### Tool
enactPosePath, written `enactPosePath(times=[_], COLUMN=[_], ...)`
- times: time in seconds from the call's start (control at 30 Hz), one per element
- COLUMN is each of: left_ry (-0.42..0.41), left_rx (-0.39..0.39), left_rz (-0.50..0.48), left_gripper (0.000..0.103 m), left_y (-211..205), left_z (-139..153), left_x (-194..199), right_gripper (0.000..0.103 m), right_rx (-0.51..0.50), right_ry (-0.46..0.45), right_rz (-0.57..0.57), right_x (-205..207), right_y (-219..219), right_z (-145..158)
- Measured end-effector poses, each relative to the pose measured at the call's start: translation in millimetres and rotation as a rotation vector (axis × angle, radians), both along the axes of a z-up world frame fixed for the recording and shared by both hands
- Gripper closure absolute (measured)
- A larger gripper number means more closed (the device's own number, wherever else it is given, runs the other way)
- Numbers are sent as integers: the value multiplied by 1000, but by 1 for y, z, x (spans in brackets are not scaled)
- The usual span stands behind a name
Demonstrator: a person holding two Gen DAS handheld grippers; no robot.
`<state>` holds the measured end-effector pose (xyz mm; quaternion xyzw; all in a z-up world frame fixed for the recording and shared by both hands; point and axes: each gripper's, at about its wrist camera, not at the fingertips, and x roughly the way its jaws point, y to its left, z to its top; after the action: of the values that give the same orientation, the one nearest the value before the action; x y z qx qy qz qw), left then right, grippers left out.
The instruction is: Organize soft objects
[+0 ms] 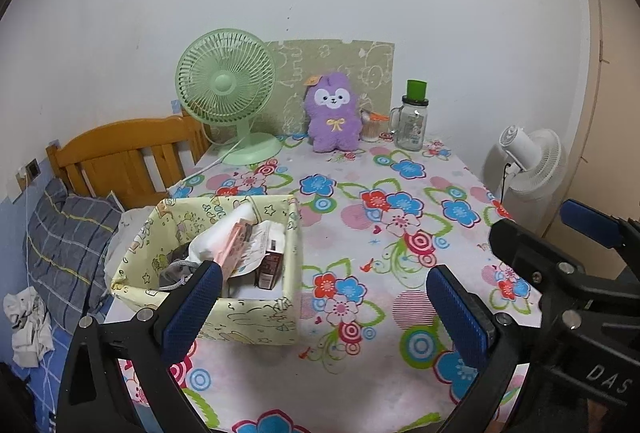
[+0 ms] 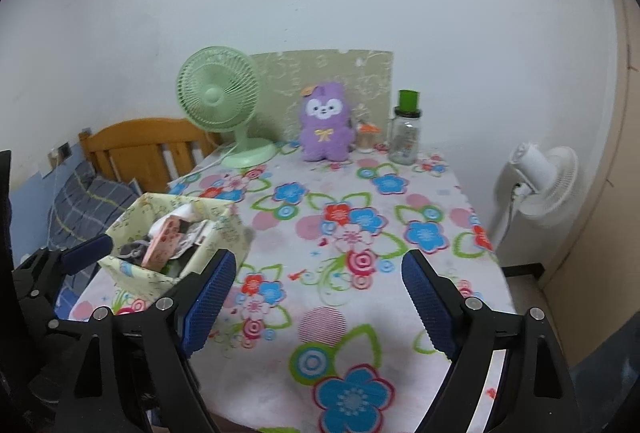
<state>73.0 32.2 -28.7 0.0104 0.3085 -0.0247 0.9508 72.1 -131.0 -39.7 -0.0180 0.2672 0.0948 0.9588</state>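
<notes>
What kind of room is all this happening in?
Most likely a small bedroom at home: a wooden bed headboard with a plaid pillow stands beside a table under a flowered tablecloth, where a purple plush toy sits.

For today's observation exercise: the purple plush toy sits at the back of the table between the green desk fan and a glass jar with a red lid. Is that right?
One detail is wrong: the glass jar has a green lid, not red, as the left wrist view shows. The purple plush toy does sit at the back of the table between the green desk fan and that jar.
</notes>
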Motion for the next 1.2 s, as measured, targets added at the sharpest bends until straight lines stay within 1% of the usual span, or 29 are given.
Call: enactPosePath(times=[0.07,0.2,0.5,0.63,0.77,0.9,1.07,1.2], left_ry=[-7,-17,-52,-66,-80,-98,-112,-113], left_rx=[4,11,25,27,27,-5,6,11], left_rz=[-1,-4,0,1,6,17,39,36], left_gripper=[0,0,0,0,0,0,0,0], left_y=[-4,-11,-17,-18,-15,-11,-9,-10], left_z=[2,7,18,23,27,34,36,36], left_x=[-4,-10,-23,-28,-32,-35,-34,-33], right_gripper=[11,9,8,7,7,7,4,4], right_rx=[4,11,-14,-1,8,6,12,21], right_ry=[-7,-17,-68,-78,-85,-85,-95,-93], right_rz=[-16,-40,-107,-124,-136,-139,-138,-133], right_x=[-4,-12,-30,-35,-38,-40,-41,-40], right_y=[-8,-22,-45,-52,-55,-54,-54,-54], right_z=[2,5,16,19,22,23,24,24])
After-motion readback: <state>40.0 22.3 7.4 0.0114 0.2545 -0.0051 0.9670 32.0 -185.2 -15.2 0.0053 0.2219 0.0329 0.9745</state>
